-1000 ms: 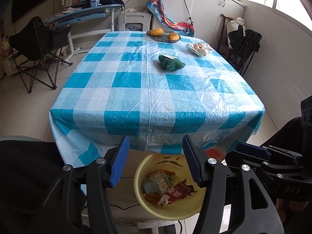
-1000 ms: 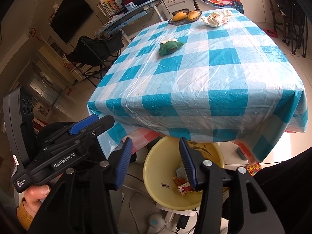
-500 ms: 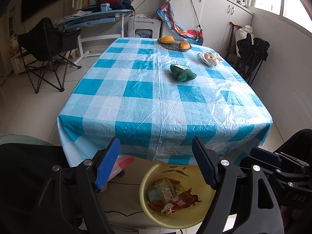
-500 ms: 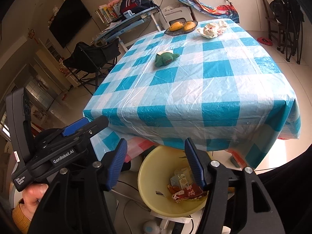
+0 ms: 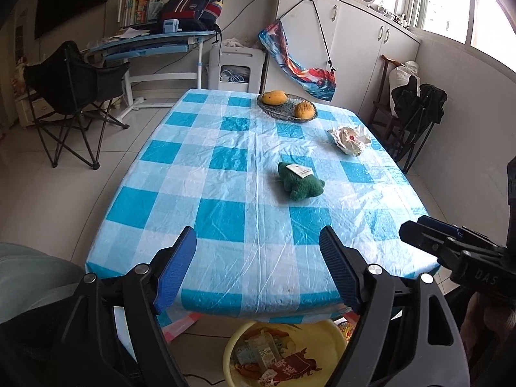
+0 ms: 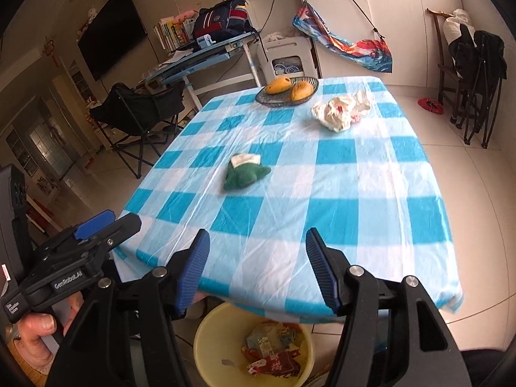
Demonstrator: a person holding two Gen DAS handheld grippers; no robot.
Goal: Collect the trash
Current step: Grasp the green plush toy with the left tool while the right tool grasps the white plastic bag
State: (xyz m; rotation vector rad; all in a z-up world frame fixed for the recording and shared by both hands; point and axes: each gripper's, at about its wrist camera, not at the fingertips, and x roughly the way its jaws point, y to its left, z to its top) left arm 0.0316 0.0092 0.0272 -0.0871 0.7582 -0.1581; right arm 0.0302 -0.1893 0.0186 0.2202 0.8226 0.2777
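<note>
A crumpled white wrapper (image 5: 349, 139) (image 6: 341, 113) lies on the far right of the blue checked table (image 5: 225, 200) (image 6: 338, 193). A yellow bin (image 5: 235, 348) (image 6: 209, 348) holding several wrappers stands on the floor below the table's near edge. My left gripper (image 5: 258, 267) is open and empty above the near edge. My right gripper (image 6: 258, 267) is open and empty beside it. Each gripper shows in the other's view, the right one (image 5: 451, 251) and the left one (image 6: 80, 258).
A green plush toy (image 5: 300, 182) (image 6: 245, 174) lies mid-table. A glass dish with two mangoes (image 5: 287, 104) (image 6: 288, 90) stands at the far end. A folding chair (image 5: 71, 96) stands left, dark chairs (image 5: 416, 119) right.
Both grippers have risen and tilted up from over the bin to above the table's near edge. Their jaws have opened wider.
</note>
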